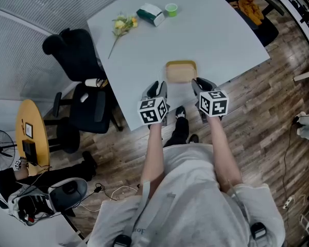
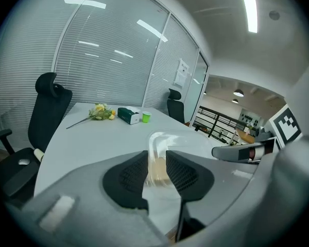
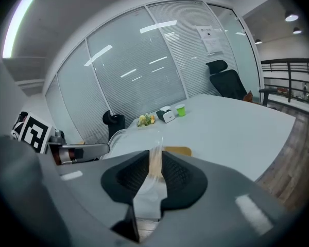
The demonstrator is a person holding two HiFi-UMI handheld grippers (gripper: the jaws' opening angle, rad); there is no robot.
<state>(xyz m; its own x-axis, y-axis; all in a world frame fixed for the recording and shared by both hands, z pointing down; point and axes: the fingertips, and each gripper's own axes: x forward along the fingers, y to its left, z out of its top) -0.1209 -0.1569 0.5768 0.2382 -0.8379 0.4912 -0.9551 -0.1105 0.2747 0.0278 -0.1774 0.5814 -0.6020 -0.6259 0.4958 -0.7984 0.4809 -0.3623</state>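
**Item:** clear plastic lid (image 1: pixel 180 92), hanging between the two grippers at the near edge of the white surface (image 1: pixel 221 35), just in front of a tan tray (image 1: pixel 181 70). Whether lid and tray are touching cannot be told.

**Left gripper** (image 2: pixel 157 161): fingers are pressing almost together, pinching the lid's thin left rim.

**Right gripper** (image 3: pixel 154 163): fingers are likewise clamping the right rim, with only the plastic between them.

**Nearby, well apart at the far side:** flower sprig (image 1: pixel 122 24), green-and-white box (image 1: pixel 150 14), green cup (image 1: pixel 171 9). An office chair (image 1: pixel 77 60) is standing at the left.

**Hazards, as judged:**
- The rim is thin and slick, so it is likely slipping out if either grip is loosening.
- Uneven pulling between the hands is likely buckling or cracking the flexible plastic.
- The lid is sitting at the surface's edge, so a drop is probably sending it to the floor.
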